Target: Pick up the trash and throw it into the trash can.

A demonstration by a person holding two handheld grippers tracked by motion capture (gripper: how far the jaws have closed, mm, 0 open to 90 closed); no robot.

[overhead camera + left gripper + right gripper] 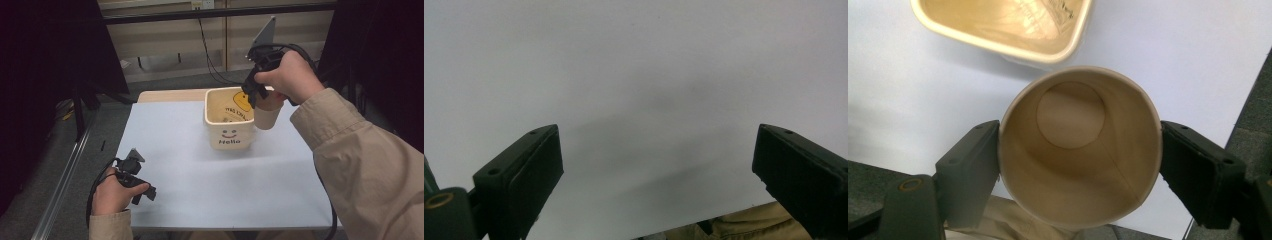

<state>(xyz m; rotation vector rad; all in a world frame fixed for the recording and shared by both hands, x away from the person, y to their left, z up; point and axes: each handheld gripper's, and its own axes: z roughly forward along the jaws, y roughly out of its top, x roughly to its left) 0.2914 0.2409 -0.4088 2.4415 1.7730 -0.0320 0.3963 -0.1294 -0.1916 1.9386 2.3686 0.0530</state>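
Note:
A cream square bin (229, 131) with a smiley and the word "Hello" stands on the white table sheet (200, 170) at mid-back. My right gripper (260, 97) is raised beside the bin's right rim and is shut on an empty paper cup (267, 116), held upright. In the right gripper view the cup (1078, 145) opens toward the camera between both jaws, with the bin's rim (998, 47) just beyond. My left gripper (142, 192) rests low near the table's front left, open, with nothing between its fingers (524, 175).
The bin holds a yellow printed packet (239, 105). Black curtains flank the table on both sides. A metal rail (65, 180) runs along the floor at left. Cables (210, 55) hang by the back wall. Bare sheet spreads in front of the bin.

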